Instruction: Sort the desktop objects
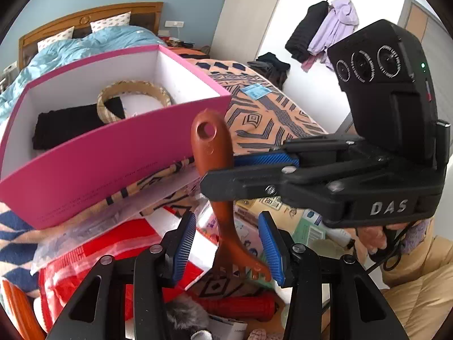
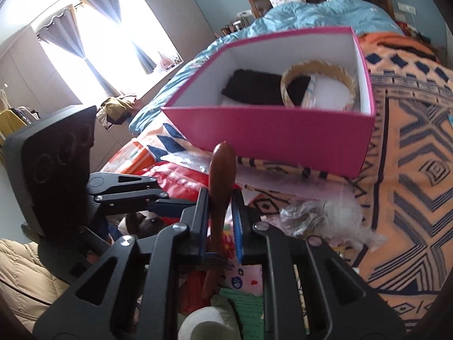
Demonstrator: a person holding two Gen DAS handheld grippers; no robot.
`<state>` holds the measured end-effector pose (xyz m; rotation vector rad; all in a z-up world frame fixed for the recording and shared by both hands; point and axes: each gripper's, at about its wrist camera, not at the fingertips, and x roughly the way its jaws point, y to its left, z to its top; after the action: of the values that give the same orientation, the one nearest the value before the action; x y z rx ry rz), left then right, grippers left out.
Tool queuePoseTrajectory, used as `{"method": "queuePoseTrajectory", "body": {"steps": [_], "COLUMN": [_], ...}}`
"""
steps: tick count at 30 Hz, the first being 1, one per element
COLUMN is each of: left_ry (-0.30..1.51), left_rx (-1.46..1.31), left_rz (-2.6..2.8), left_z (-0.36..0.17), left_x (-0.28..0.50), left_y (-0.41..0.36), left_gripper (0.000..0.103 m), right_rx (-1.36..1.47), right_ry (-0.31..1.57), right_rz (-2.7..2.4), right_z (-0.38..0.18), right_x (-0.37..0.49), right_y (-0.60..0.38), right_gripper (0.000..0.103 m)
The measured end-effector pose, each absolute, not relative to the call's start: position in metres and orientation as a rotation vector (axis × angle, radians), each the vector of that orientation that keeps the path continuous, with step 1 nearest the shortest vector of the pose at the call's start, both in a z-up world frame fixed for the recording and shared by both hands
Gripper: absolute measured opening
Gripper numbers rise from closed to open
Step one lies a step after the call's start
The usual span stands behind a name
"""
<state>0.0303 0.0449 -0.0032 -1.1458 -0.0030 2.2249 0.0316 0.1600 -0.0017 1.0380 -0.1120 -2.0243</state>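
One brown comb-like scraper [image 1: 211,153] is hanging upright in the air near the pink box [image 1: 113,147], its holed handle up and its teeth [image 1: 243,272] pointing down. The right claw [image 2: 220,212] is clamping its handle from both sides. The left claw [image 1: 228,243] is sitting with its blue pads [image 1: 185,243] apart on either side of the toothed end, not touching it. Inside the box are lying a woven ring [image 1: 133,99] and a black cloth [image 1: 68,124]. The box is resting on a patterned blanket [image 2: 410,147] on the bed, with mixed clutter [image 1: 235,306] nearer.
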Motion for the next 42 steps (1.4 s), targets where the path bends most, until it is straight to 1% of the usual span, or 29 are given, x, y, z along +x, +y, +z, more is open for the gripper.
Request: {"method": "queuePoseTrajectory", "body": {"steps": [5, 6, 7, 9, 18, 42], "left_ry": [-0.024, -0.026, -0.030, -0.044, -0.016, -0.042], "left_rx": [-1.124, -1.118, -1.114, -1.116, -1.088, -1.090], "left_rz": [2.213, 2.215, 2.219, 2.216, 2.248, 2.282], "left_z": [0.002, 0.005, 0.006, 0.008, 0.023, 0.045], "left_x": [0.026, 0.027, 0.027, 0.024, 0.016, -0.026], "left_y": [0.044, 0.043, 0.044, 0.044, 0.047, 0.046], "left_gripper": [0.045, 0.041, 0.033, 0.025, 0.024, 0.023], "right_rx": [0.982, 0.975, 0.968, 0.958, 0.920, 0.878], "right_ry": [-0.131, -0.131, -0.128, -0.134, -0.119, -0.146], "right_rz": [-2.038, -2.041, -2.047, -2.051, -2.060, -2.062], "right_z": [0.016, 0.018, 0.020, 0.023, 0.038, 0.062], "right_x": [0.029, 0.029, 0.028, 0.025, 0.015, -0.026], "right_y": [0.164, 0.164, 0.164, 0.164, 0.162, 0.161], "right_gripper": [0.017, 0.017, 0.017, 0.017, 0.017, 0.017]}}
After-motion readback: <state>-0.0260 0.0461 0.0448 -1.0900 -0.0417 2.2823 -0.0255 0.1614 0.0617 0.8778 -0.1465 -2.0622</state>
